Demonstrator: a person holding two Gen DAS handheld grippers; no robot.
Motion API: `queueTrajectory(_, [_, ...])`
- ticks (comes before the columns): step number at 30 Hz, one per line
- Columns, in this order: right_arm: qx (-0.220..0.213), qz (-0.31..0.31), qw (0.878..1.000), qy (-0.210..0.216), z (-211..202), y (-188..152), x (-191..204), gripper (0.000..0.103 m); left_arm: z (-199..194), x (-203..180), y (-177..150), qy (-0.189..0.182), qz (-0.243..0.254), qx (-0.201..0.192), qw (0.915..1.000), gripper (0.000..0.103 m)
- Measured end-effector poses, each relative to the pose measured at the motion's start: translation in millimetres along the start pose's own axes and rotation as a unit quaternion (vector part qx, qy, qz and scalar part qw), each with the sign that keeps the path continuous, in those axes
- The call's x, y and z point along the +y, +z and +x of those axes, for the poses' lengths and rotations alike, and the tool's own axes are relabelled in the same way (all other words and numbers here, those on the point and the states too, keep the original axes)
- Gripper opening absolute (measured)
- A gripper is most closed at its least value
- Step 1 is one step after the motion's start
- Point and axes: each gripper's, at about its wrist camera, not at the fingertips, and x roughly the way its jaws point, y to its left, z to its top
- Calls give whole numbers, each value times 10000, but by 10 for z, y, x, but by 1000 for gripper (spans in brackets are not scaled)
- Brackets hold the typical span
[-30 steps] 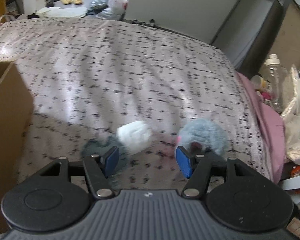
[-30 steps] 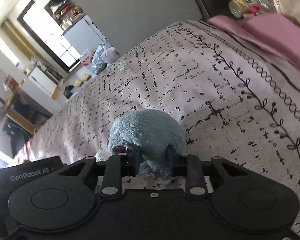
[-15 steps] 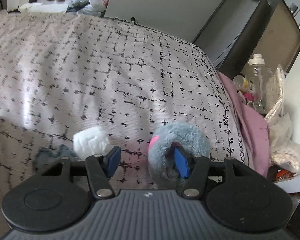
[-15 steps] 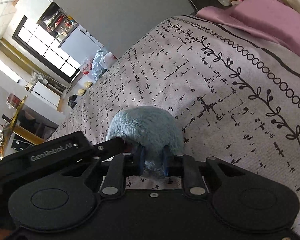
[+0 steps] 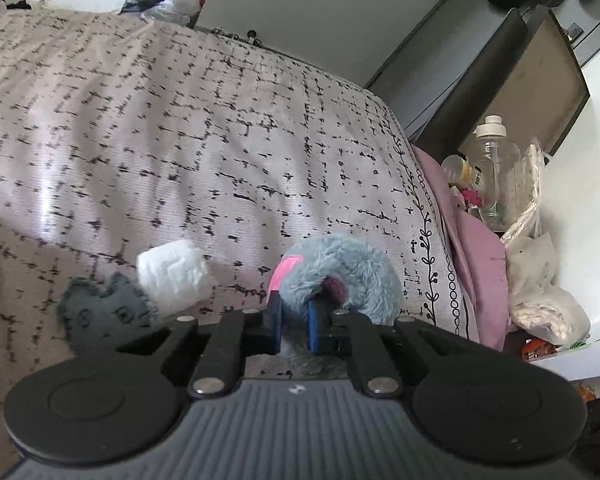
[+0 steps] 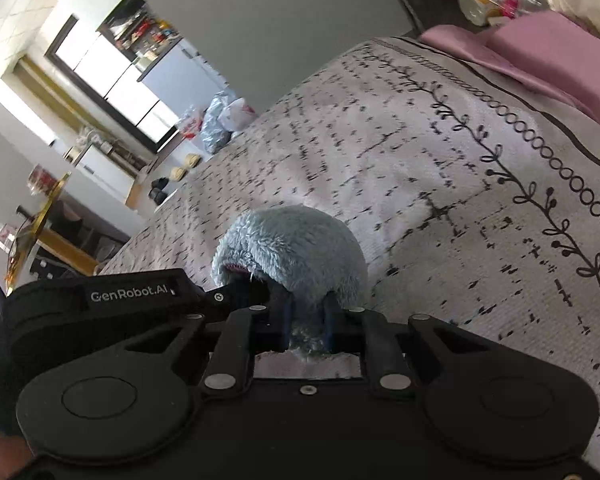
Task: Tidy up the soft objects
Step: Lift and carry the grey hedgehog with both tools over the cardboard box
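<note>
Left wrist view: left claw (image 5: 294, 326) clamped on fluffy blue-grey plush ring with pink tag (image 5: 340, 270), on the patterned bedspread (image 5: 220, 140). White fuzzy sock (image 5: 174, 270) and dark grey plush piece (image 5: 104, 314) lie just beside; a careless lift may drag them.

Right wrist view: right claw (image 6: 306, 324) pinches the same ring (image 6: 292, 248). Opposed pulls risk stretching or slipping.

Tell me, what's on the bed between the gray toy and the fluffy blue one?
A white fluffy bundle lies between the gray toy and the blue plush, in the left wrist view.
</note>
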Motion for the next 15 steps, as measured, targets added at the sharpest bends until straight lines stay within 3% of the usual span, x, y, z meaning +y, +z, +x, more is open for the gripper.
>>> queueTrajectory(15, [93,-462,9981,402,-229,-198,596,15,-762,302,-39,204,-96,-415,9989,11])
